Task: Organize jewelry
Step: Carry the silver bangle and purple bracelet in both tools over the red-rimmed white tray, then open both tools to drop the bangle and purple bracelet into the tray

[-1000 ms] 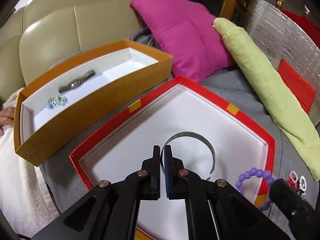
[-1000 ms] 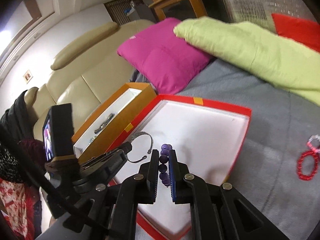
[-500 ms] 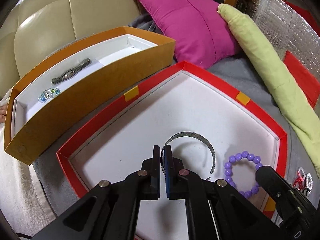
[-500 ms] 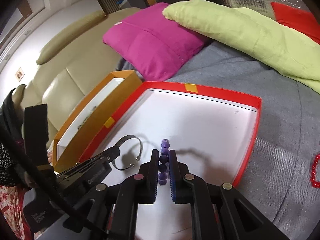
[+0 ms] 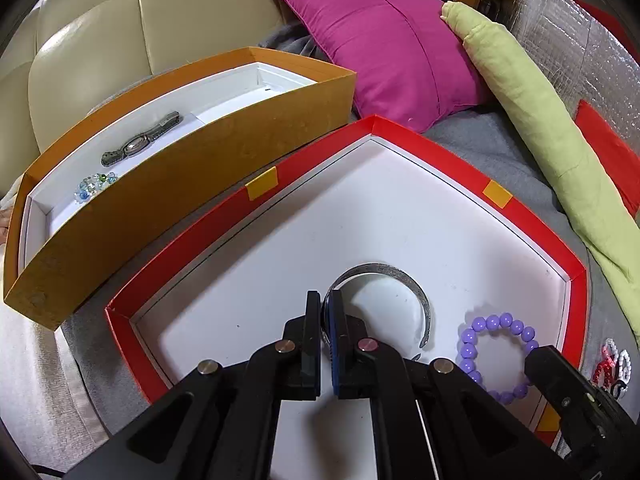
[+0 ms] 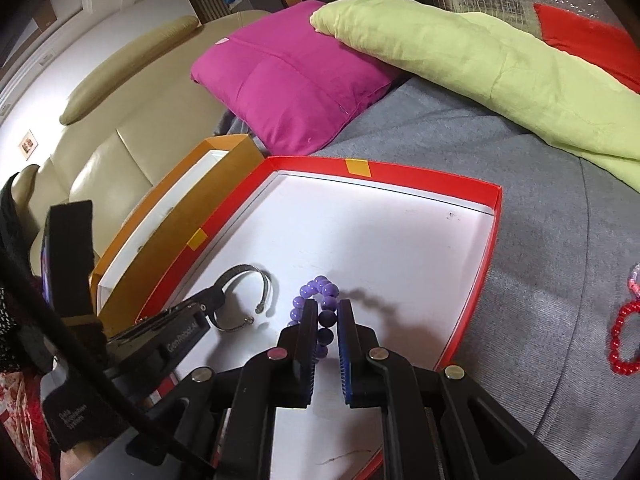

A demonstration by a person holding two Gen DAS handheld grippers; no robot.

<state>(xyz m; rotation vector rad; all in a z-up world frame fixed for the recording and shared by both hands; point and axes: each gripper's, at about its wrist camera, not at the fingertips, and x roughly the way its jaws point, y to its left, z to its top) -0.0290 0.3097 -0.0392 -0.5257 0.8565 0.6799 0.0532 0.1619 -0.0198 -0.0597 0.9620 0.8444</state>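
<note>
Grey blanket (image 6: 540, 248) covers the couch I'm working on, with a magenta cushion (image 5: 384, 40) and a green pillow (image 6: 480, 64) behind the two boxes. Both grippers are low inside the red tray (image 5: 400, 136). My left gripper (image 5: 326, 308) is pinched nearly closed on one end of the silver cuff bangle (image 5: 400, 276), which looks to lie on the tray's white floor. My right gripper (image 6: 325, 316) has its fingers a bit apart with the purple bead bracelet (image 6: 316, 296) between them; I judge the grip loose or just letting go, the beads resting on the tray.

So, as I read it, two pieces have reached the red tray, and the orange box (image 5: 180, 184) beside it already holds a grey watch (image 5: 140, 144) and a small clear-bead piece (image 5: 94, 186). Left to do: the red bead bracelet (image 6: 624, 340) and the red-and-white pieces (image 5: 614, 366) on the blanket, off the tray's right side.
</note>
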